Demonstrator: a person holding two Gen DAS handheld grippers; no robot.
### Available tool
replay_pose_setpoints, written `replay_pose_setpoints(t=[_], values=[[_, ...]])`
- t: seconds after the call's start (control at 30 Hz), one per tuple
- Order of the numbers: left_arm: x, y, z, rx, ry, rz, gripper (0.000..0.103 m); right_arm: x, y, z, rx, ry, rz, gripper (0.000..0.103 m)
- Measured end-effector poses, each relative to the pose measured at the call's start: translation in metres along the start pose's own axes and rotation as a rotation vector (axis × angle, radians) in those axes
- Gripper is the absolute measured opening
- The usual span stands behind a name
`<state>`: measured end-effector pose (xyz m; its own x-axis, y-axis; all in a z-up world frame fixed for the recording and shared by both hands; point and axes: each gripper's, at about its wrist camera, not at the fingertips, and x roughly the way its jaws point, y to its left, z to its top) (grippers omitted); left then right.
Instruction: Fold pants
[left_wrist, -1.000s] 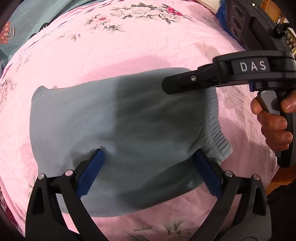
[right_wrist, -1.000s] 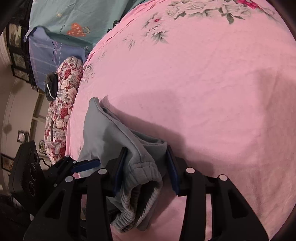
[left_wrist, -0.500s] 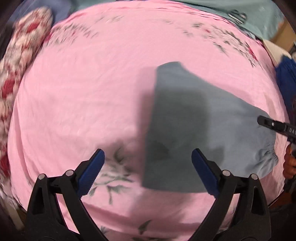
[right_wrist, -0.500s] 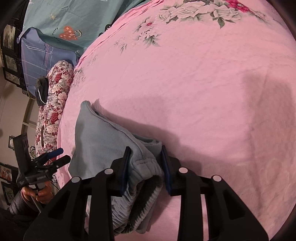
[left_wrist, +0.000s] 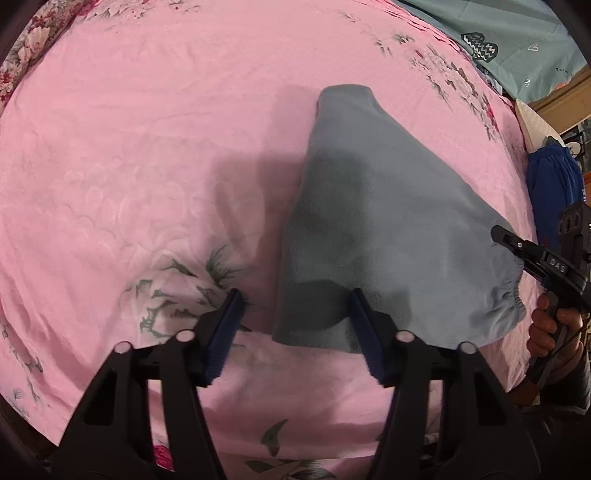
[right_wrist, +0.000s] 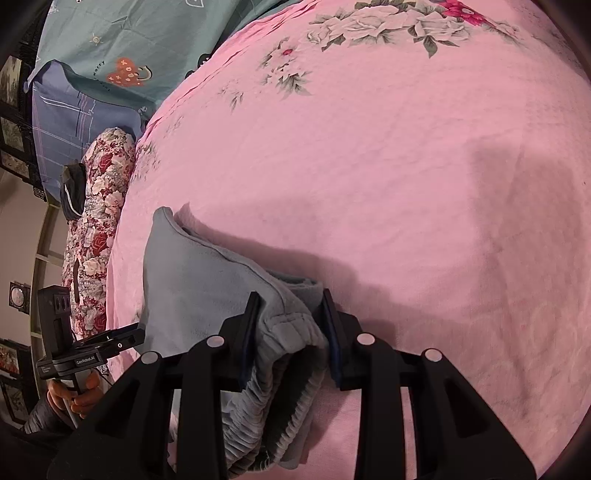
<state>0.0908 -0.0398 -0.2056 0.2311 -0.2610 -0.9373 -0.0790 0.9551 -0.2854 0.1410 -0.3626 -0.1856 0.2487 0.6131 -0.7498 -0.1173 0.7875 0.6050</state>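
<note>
The grey-blue pants (left_wrist: 373, 221) lie folded into a compact stack on the pink floral bedspread (left_wrist: 147, 147). My left gripper (left_wrist: 293, 314) is open above the stack's near left corner, holding nothing. My right gripper (right_wrist: 290, 326) is shut on the elastic waistband end of the pants (right_wrist: 207, 280), with the gathered waistband bunched between its fingers. In the left wrist view the right gripper (left_wrist: 517, 245) sits at the waistband on the right. In the right wrist view the left gripper (right_wrist: 110, 338) hovers at the stack's left edge.
A floral red pillow (right_wrist: 99, 229) and blue and teal bedding (right_wrist: 122, 55) lie at the bed's head. Dark blue clothing (left_wrist: 554, 192) sits at the bed's right edge, next to a white item (left_wrist: 535, 125).
My left gripper has lifted off the pants, swung left and narrowed its opening while staying open. My right gripper stays closed on the waistband. The stack lies flatter.
</note>
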Motion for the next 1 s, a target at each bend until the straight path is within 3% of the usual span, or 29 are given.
replay_pose_setpoints(t=[0.07,0.33,0.4,0.5,0.57,0.6,0.63,0.77,0.87,0.9,1.0], values=[[0.001,-0.004,0.001,0.013,0.014,-0.019,0.038,0.001,0.001,-0.001,0.004,-0.002,-0.005,0.032],[0.009,-0.021,0.009,0.076,0.029,0.037,0.037,0.001,0.004,-0.001,-0.002,-0.006,-0.028,0.032],[0.009,-0.021,0.009,0.079,0.023,0.069,0.051,0.001,0.005,-0.002,-0.008,-0.007,-0.038,0.032],[0.012,-0.021,0.015,0.070,0.018,0.078,0.057,0.002,0.008,-0.002,-0.014,-0.009,-0.055,0.032],[0.012,-0.022,0.015,0.081,0.017,0.072,0.052,0.002,0.010,-0.003,-0.015,-0.011,-0.063,0.032],[0.012,-0.025,0.016,0.095,0.018,0.055,0.040,0.002,0.010,-0.003,-0.013,-0.012,-0.065,0.032],[0.011,-0.027,0.015,0.103,0.020,0.041,0.036,0.002,0.010,-0.004,-0.010,-0.014,-0.067,0.032],[0.010,-0.031,0.015,0.128,0.019,0.029,0.028,0.002,0.012,-0.005,-0.005,-0.023,-0.078,0.032],[0.011,-0.025,0.016,0.114,0.033,-0.005,0.029,0.002,0.014,-0.006,-0.006,-0.027,-0.088,0.032],[0.012,-0.022,0.016,0.105,0.044,-0.006,0.040,0.003,0.014,-0.006,-0.004,-0.028,-0.089,0.032],[0.013,-0.012,0.016,0.059,0.085,-0.028,0.043,0.003,0.015,-0.007,0.000,-0.031,-0.090,0.032]])
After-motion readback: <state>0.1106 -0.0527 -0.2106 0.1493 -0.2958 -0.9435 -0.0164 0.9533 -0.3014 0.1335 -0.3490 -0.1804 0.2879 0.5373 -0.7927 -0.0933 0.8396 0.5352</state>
